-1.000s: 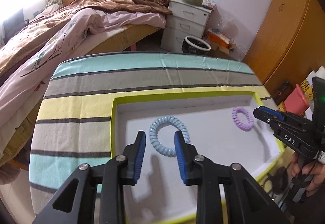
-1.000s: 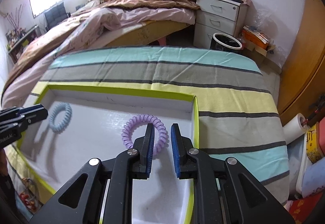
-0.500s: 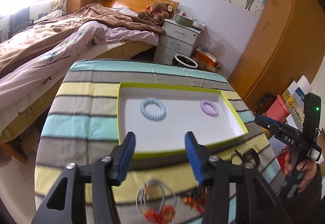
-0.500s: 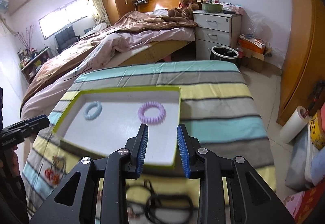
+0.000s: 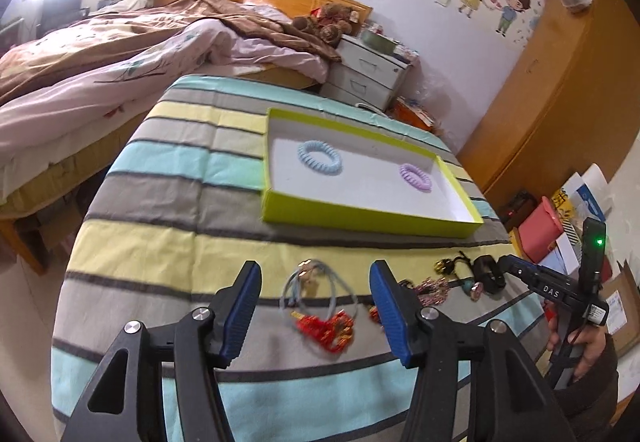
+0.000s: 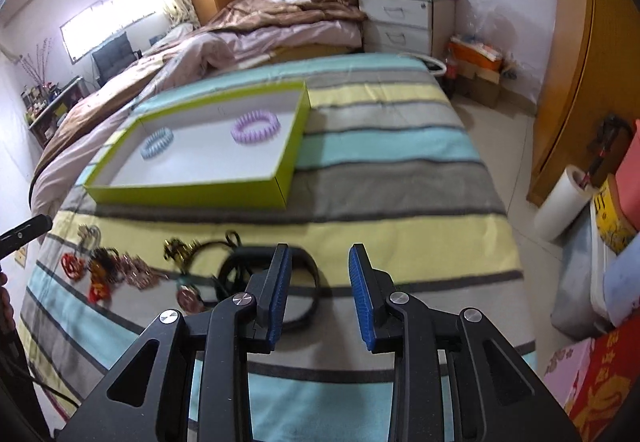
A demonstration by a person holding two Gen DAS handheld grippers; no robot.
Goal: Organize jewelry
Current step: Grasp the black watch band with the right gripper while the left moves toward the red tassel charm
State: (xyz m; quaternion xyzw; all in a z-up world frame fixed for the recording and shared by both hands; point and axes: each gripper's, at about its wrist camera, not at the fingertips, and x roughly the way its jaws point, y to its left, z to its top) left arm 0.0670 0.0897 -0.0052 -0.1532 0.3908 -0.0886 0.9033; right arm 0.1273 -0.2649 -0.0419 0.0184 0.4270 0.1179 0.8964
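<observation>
Left gripper (image 5: 316, 308) angled downward, jaws opening wide, nothing between them. Right gripper (image 6: 316, 294) angled downward, jaws apart, empty.

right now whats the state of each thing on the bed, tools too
green-rimmed shallow white box: open, no lid
blue spiral hair tie: lying flat inside the box
purple spiral hair tie: lying flat inside the box
loose heap of red and black jewelry: on the striped sheet, outside the box
left tool: opening, nothing held
right tool: open, nothing held
</observation>
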